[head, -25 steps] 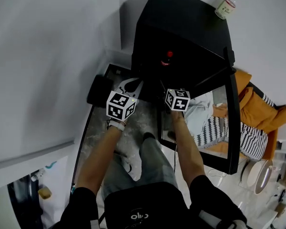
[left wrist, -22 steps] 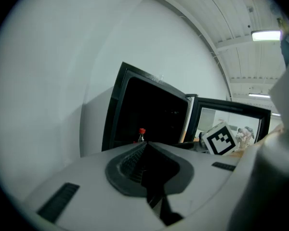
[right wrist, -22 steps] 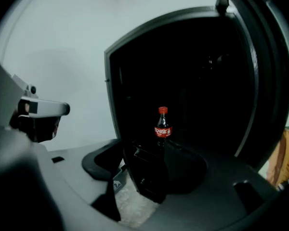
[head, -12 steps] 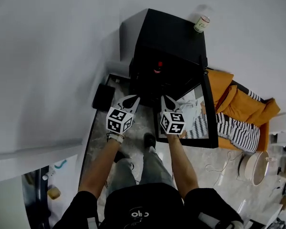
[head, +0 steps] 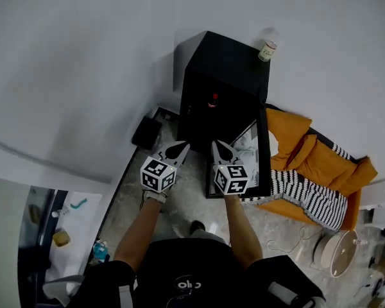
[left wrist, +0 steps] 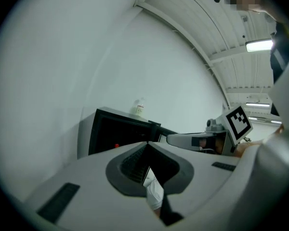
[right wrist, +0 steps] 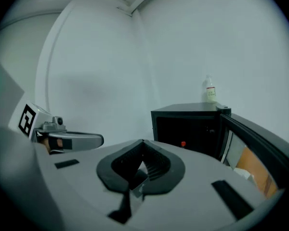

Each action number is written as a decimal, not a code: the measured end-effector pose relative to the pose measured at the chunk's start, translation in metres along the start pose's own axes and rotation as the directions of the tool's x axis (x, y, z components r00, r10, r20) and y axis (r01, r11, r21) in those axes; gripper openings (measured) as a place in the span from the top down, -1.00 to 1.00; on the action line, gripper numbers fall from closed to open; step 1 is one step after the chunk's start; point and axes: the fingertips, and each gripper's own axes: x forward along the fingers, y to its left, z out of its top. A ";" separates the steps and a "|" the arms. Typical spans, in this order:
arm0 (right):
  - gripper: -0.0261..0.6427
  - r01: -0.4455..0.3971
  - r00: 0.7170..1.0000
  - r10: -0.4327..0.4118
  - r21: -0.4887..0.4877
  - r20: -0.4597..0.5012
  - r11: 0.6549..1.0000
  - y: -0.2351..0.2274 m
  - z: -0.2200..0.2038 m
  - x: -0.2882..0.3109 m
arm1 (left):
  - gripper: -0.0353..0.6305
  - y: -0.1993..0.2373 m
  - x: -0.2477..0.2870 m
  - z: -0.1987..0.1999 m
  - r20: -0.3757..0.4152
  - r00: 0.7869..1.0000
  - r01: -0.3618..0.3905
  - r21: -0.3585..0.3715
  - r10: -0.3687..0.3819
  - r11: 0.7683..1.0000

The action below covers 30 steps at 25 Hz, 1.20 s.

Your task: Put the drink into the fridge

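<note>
A small black fridge (head: 226, 82) stands against the wall with its door (head: 263, 156) swung open to the right. Inside it stands a dark drink with a red cap (head: 213, 97), also visible in the left gripper view (left wrist: 116, 146) and the right gripper view (right wrist: 183, 144). My left gripper (head: 181, 147) and right gripper (head: 216, 146) hover side by side in front of the fridge, well short of it. Both are shut with nothing between the jaws (left wrist: 147, 142) (right wrist: 142, 141).
A small white bottle (head: 267, 49) stands on top of the fridge. A black box (head: 146, 132) lies on the floor to its left. Orange and striped cloth (head: 314, 172) is heaped to the right of the door. The white wall lies behind.
Both grippers have drawn back from the fridge opening, and the whole view has backed away. The drink stays inside the fridge.
</note>
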 end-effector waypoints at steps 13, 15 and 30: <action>0.90 -0.194 0.981 0.195 -0.080 0.001 0.978 0.009 0.009 -0.108 | 0.89 -0.097 -0.050 0.004 0.021 0.972 -0.235 0.002 0.235 0.972; 0.90 -0.209 0.978 0.209 -0.089 -0.001 0.974 0.010 0.008 -0.119 | 0.89 -0.108 -0.059 0.002 0.027 0.967 -0.255 -0.010 0.255 0.967; 0.90 -0.286 0.958 0.286 -0.169 -0.022 0.943 0.030 -0.008 -0.162 | 0.89 -0.145 -0.095 -0.004 0.047 0.948 -0.317 0.013 0.316 0.948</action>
